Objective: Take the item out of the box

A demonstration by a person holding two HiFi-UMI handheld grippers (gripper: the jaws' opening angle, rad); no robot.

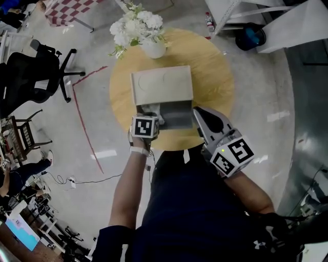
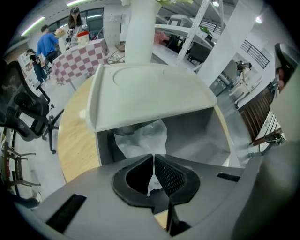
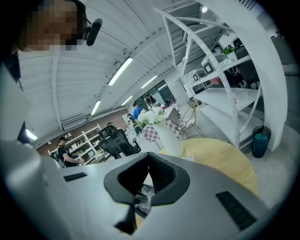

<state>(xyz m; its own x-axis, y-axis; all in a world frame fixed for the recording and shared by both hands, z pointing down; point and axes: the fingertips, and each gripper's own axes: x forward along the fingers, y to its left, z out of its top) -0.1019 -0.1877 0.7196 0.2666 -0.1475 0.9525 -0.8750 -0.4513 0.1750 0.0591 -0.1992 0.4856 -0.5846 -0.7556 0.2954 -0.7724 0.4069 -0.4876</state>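
Observation:
A beige box (image 1: 161, 84) stands on the round wooden table (image 1: 215, 77) with its lid (image 2: 150, 93) raised, showing a grey inside (image 2: 197, 136). In its left part lies the item (image 2: 140, 138), wrapped in crinkled white plastic (image 1: 152, 109). My left gripper (image 1: 154, 114) is at the box's near left corner. Its jaws (image 2: 153, 156) meet at the tips with the white plastic running between them. My right gripper (image 1: 197, 112) hovers at the box's near right edge, tilted up, jaws (image 3: 149, 154) shut with nothing seen at the tips.
A white vase of flowers (image 1: 152, 47) stands on the table just behind the box. A black office chair (image 1: 31, 71) and a checkered table (image 1: 66, 10) are off to the left. White shelving and a blue bin (image 1: 251, 36) are at the far right.

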